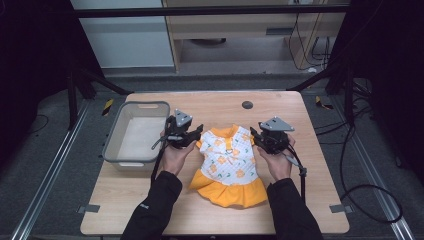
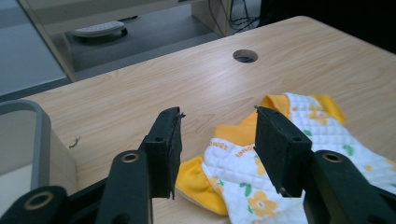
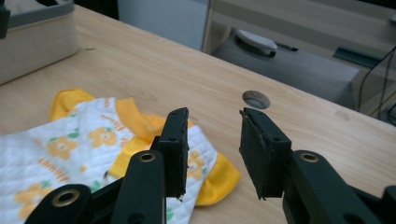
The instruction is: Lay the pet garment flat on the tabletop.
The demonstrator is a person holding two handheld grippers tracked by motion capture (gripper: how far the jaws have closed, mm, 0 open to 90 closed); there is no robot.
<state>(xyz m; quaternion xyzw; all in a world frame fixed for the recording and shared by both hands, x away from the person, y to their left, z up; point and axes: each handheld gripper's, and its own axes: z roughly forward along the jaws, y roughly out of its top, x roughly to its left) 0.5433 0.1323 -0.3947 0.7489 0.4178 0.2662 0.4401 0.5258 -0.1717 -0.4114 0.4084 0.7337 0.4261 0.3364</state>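
At your far left sits the grey plastic bin with a pale inside [image 1: 135,131], on the light wooden table [image 1: 300,175]. Your left gripper [image 1: 192,134] hangs just above the left shoulder of the small white quilted dress with orange flowers and an orange collar, sleeves and skirt hem [image 1: 229,167]. In the left gripper view its jaws stand apart with nothing between them, the orange sleeve [image 2: 201,184] lying slack below. The dress lies flat in the middle of the table, its long axis running away from you: collar at the far end, skirt nearest you. Your right gripper [image 1: 260,136] hangs over the right shoulder, jaws likewise parted and empty in the right gripper view, the other sleeve [image 3: 219,179] beneath them. Both grippers sit about equally close to the garment, one at each shoulder. The bin lies to the left, so I judge the left hand has the shorter way there.
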